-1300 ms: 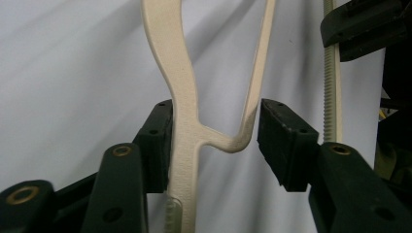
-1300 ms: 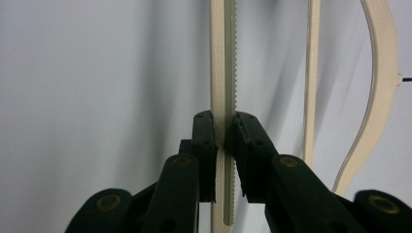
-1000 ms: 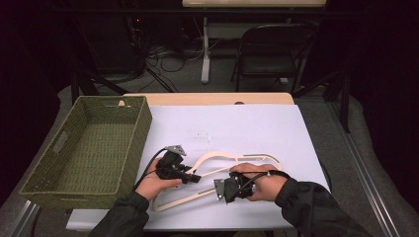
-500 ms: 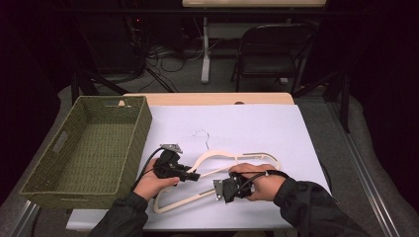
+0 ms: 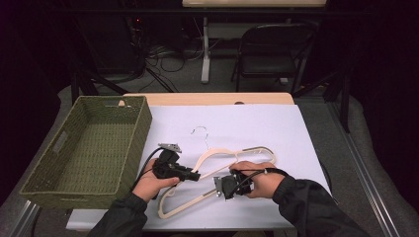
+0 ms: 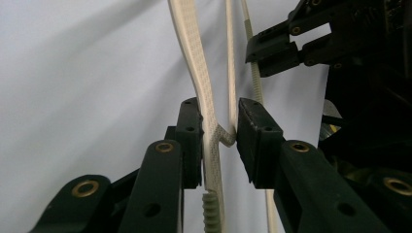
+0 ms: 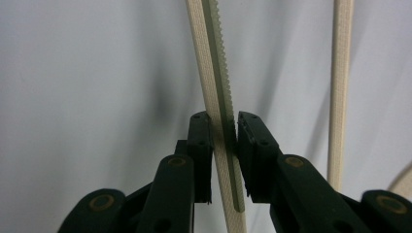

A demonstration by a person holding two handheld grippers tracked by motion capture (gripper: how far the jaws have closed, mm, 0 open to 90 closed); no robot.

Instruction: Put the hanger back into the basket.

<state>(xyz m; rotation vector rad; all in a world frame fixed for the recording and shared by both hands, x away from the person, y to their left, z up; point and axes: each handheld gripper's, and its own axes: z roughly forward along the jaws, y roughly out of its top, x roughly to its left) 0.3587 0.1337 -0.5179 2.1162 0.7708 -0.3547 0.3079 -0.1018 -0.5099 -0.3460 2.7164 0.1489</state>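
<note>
Hanger [image 5: 232, 159]: laid flat on white sheet [image 5: 276, 123], right of basket [image 5: 84, 148], its bars run between both jaw pairs | Hands: low at near edge, grippers levelled inward toward each other | Left gripper [image 6: 218, 131]: jaws just narrowed, pads pressed against the bars | Right gripper [image 7: 224, 131]: jaws narrow, clamped on ridged bar.

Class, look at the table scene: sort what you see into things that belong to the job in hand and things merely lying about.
In the job:
- cream clothes hanger, on the white table cover
- left gripper, jaws closing around the hanger
- right gripper, jaws shut on a hanger bar

Lying about:
- green woven basket, nothing in it
- black folding chair behind the table
- floor cables
</note>
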